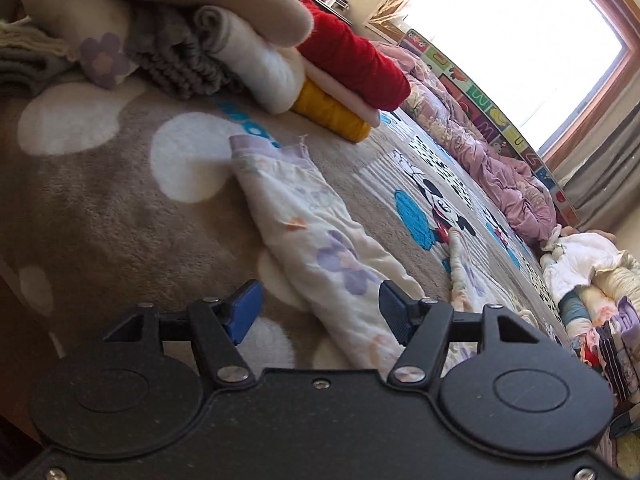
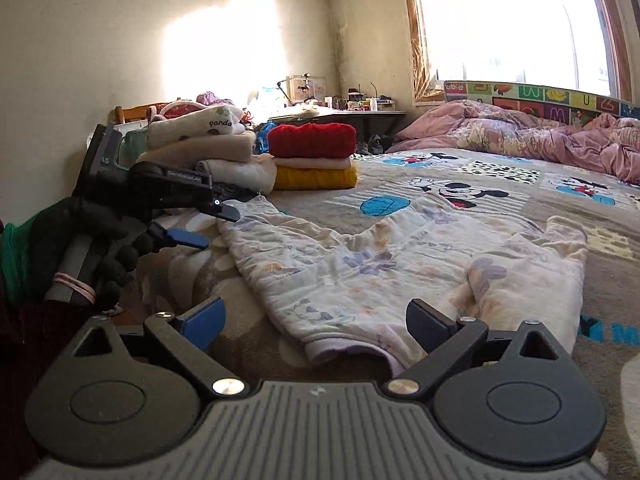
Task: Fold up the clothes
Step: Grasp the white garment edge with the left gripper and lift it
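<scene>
Pale floral pyjama trousers point(image 2: 360, 276) lie spread across the middle of the right wrist view, on a beige cartoon-print blanket point(image 2: 500, 196) that covers the bed; the purple waistband sits at the lower centre of that frame and the two legs fan out toward the upper left and the right. In the left wrist view the same garment point(image 1: 316, 240) runs diagonally from the centre down to the lower middle.

Left gripper point(image 1: 320, 312) has its blue pads wide apart, one on each side of the cloth strip, which passes between them at the bottom of the frame; whether either pad touches the fabric cannot be told. It shows again at the left of the right wrist view point(image 2: 208, 226), held by a gloved hand point(image 2: 96, 248), its tips parted just beside the end of one trouser leg, gripping nothing.

Right gripper point(image 2: 316, 326) is likewise fully spread, its fingers flanking the waistband at the lower centre without closing on it.

Behind the trousers, at the upper left of both frames, stand folded stacks: a red sweater point(image 2: 312, 140) atop a pink and a yellow garment point(image 2: 316, 178), and beside them a cream pile point(image 2: 208, 148) topped by an item printed "panda". A crumpled pink quilt point(image 2: 520, 132) lies along the upper right under the window point(image 2: 512, 20). In the left wrist view, unfolded clothes point(image 1: 592, 280) are heaped at the right edge.
</scene>
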Motion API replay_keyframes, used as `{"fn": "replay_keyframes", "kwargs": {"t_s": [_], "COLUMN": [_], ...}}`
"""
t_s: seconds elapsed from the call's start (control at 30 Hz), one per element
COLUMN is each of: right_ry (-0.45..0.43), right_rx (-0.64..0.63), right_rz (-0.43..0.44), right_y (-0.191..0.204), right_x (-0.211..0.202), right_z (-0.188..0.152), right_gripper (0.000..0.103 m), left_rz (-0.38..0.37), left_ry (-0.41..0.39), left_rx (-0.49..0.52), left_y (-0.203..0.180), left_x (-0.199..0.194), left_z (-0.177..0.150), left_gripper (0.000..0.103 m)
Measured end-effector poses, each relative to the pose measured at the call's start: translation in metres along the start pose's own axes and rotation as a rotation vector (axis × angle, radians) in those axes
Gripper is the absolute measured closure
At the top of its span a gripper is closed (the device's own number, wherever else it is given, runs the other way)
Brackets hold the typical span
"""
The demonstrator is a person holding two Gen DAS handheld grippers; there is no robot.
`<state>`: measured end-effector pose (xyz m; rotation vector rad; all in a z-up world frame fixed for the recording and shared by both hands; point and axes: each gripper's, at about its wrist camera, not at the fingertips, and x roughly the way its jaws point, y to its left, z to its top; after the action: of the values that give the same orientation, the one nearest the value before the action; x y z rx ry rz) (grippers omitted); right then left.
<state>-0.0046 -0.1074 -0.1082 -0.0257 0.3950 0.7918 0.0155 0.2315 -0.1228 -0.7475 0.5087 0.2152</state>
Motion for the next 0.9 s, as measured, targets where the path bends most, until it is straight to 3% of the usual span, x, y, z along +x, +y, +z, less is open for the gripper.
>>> {"fn": "replay_keyframes", "kwargs": {"t_s": [0.3,0.37,0.53,0.9], "right_ry": [-0.019,-0.029,-0.051,-0.145], "right_rx": [0.115,0.132,0.176,0.411], "right_rz": [-0.006,-0.013,-0.03,-0.072], "right_y": [-0.026,-0.031,-0.043,-0.097], "right_x": [-0.003,-0.005,-0.009,-0.028], "right_z": [-0.003,-0.003,-0.003,-0.007], "right_gripper": [0.006,0.006,0.006,0.006], "left_rz": [-0.044,-0.046,-0.03,-0.181], "left_ry": [-0.019,-0.025,-0.028,-0.053], "left_rx": [-0.096,-0.105,-0.103,0.225], "left_y": [0.004,0.0,-0.011,-0.098], "left_x": [0.024,0.03,0.043,0.033], "left_z": [0.01,0.013,0.012,-0.012], "left_gripper": [0.041,0.046,0.093,0.094]}}
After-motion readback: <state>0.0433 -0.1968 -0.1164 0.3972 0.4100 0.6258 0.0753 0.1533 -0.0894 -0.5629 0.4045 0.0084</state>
